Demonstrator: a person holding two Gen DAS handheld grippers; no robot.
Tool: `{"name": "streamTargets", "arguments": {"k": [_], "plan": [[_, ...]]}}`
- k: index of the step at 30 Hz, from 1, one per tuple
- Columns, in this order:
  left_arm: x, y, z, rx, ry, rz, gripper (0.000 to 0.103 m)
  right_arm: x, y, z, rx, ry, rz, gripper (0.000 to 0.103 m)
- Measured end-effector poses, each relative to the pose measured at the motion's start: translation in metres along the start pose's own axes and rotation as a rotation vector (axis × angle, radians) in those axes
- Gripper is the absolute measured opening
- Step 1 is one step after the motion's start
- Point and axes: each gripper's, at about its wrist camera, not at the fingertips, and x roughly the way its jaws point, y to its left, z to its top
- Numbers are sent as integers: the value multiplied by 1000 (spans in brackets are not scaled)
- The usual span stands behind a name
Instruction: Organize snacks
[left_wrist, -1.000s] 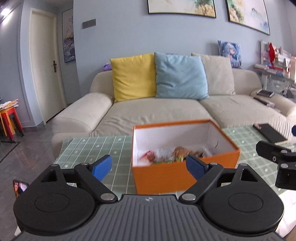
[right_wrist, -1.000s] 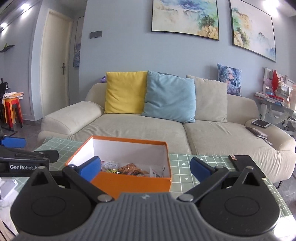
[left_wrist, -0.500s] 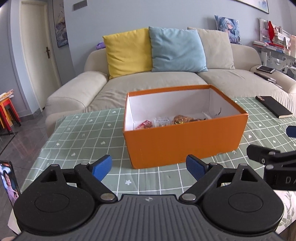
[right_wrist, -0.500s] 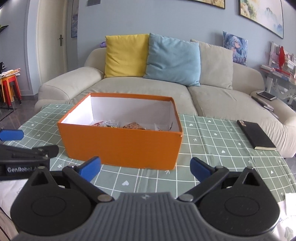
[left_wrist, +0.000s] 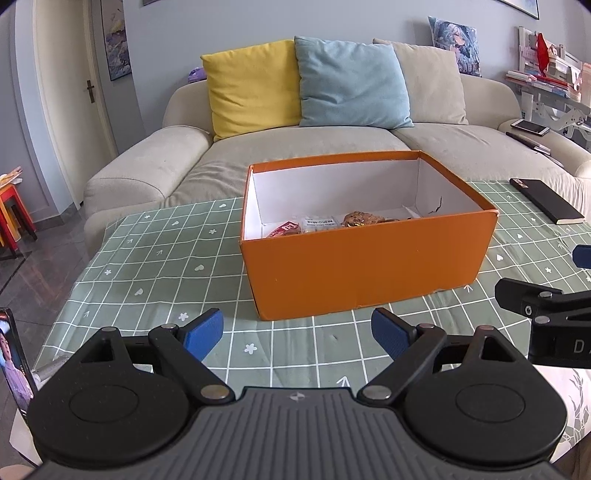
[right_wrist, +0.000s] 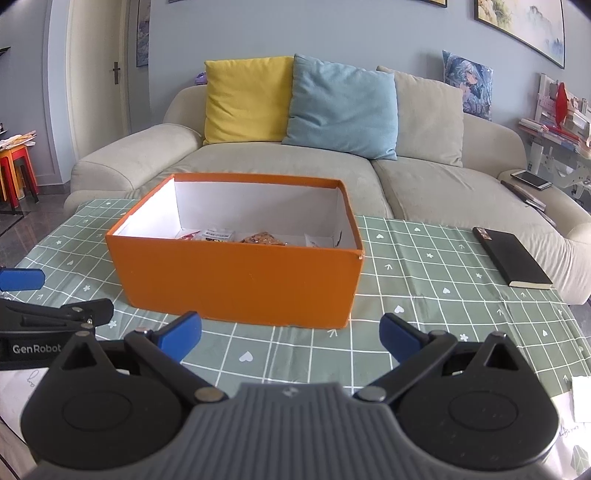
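Observation:
An orange box (left_wrist: 365, 269) (right_wrist: 240, 280) with a white inside stands on the green checked tablecloth (left_wrist: 155, 273) (right_wrist: 424, 280). Several wrapped snacks (left_wrist: 321, 223) (right_wrist: 240, 236) lie on its floor. My left gripper (left_wrist: 297, 334) hovers open in front of the box's near wall, nothing between its blue pads. My right gripper (right_wrist: 290, 338) is open too, just short of the box's near right corner. Each gripper shows at the edge of the other's view: the right gripper (left_wrist: 543, 299) and the left gripper (right_wrist: 55, 310).
A black notebook (left_wrist: 545, 201) (right_wrist: 511, 256) lies on the cloth right of the box. A phone (left_wrist: 14, 362) stands at the table's left edge. White papers (right_wrist: 581, 402) lie near the front. A beige sofa (left_wrist: 332, 147) with cushions stands behind the table.
Both grippers have drawn back from the box and tilted down, so more tablecloth shows in front. Both stayed open throughout.

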Motion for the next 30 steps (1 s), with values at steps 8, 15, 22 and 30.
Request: {"name": "streamTargets", "arguments": {"k": [8, 15, 22, 30], "plan": [[2, 0, 1, 1, 7, -3, 103, 1, 2, 1, -8, 7, 1, 99], [3, -1, 1, 6, 14, -6, 103, 4, 3, 0, -19, 22, -7, 99], [5, 0, 2, 5, 24, -9, 103, 5, 2, 0, -20, 25, -6, 99], [6, 1, 1, 7, 33, -14, 103, 7, 2, -1, -28, 32, -6, 99]]}}
